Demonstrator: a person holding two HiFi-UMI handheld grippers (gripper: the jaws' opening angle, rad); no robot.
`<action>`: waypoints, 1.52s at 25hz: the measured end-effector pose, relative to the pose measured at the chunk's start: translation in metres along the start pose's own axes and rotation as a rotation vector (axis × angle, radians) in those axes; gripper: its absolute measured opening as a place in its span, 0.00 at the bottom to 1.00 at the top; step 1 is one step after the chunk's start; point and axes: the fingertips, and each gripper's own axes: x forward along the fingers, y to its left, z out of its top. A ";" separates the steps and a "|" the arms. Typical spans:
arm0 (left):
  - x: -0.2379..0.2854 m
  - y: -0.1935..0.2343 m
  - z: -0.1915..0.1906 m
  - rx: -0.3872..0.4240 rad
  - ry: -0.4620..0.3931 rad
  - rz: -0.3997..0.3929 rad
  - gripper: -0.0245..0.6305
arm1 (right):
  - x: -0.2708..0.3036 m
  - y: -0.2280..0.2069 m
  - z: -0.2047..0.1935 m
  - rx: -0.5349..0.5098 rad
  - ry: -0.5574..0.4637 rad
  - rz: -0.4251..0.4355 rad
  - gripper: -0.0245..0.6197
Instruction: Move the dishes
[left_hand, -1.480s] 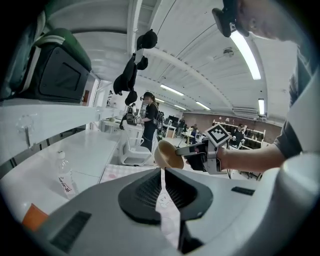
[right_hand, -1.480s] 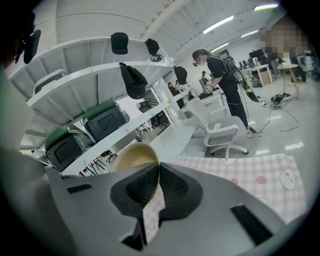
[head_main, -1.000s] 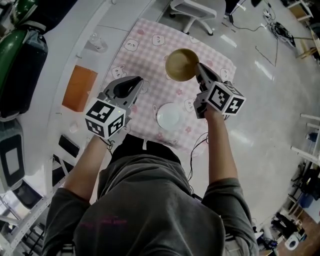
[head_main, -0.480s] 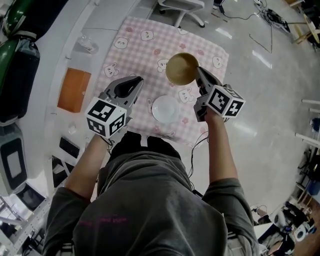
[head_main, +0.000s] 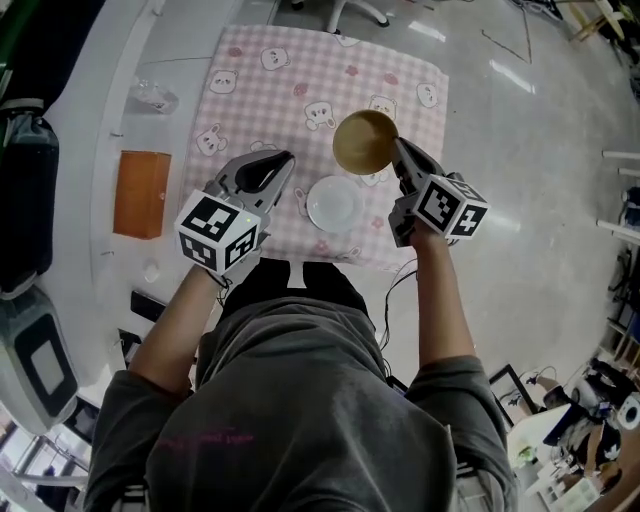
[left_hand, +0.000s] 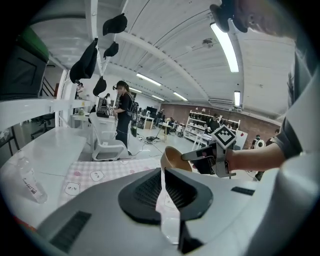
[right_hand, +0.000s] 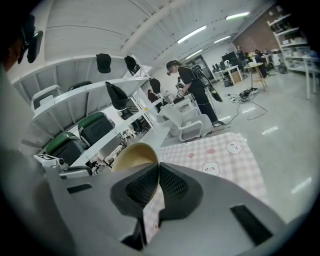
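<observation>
The tan bowl (head_main: 365, 141) is pinched by its near rim between the jaws of the right gripper (head_main: 398, 150), which are closed tight on it, and it hangs over the right half of the pink checked cloth (head_main: 290, 90), just beyond the white plate (head_main: 335, 203). The left gripper (head_main: 283, 160) has its jaws drawn together with only a sliver between the pads and holds nothing; it hovers over the cloth's left part, beside the plate. Both bare forearms reach forward from the body, and each gripper is angled a little downward. Only the head view shows the plate lying flat on the cloth between the two grippers, and an orange mat (head_main: 140, 193) and a clear plastic bottle (head_main: 152, 95) on the white bench (head_main: 180, 50) to the left. The left gripper view shows the bowl from the side, tipped. The right gripper view shows green cases (right_hand: 95, 127) on a shelf and a person (right_hand: 192, 90) standing behind an office chair (right_hand: 187, 127).
</observation>
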 end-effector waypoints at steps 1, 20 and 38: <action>0.000 -0.001 -0.002 0.002 0.006 -0.015 0.07 | -0.002 -0.001 -0.005 0.009 0.001 -0.011 0.06; 0.017 -0.013 -0.065 0.000 0.152 -0.205 0.06 | -0.018 -0.024 -0.111 0.188 0.044 -0.175 0.06; 0.022 -0.013 -0.122 -0.048 0.263 -0.233 0.06 | -0.004 -0.050 -0.194 0.281 0.158 -0.239 0.06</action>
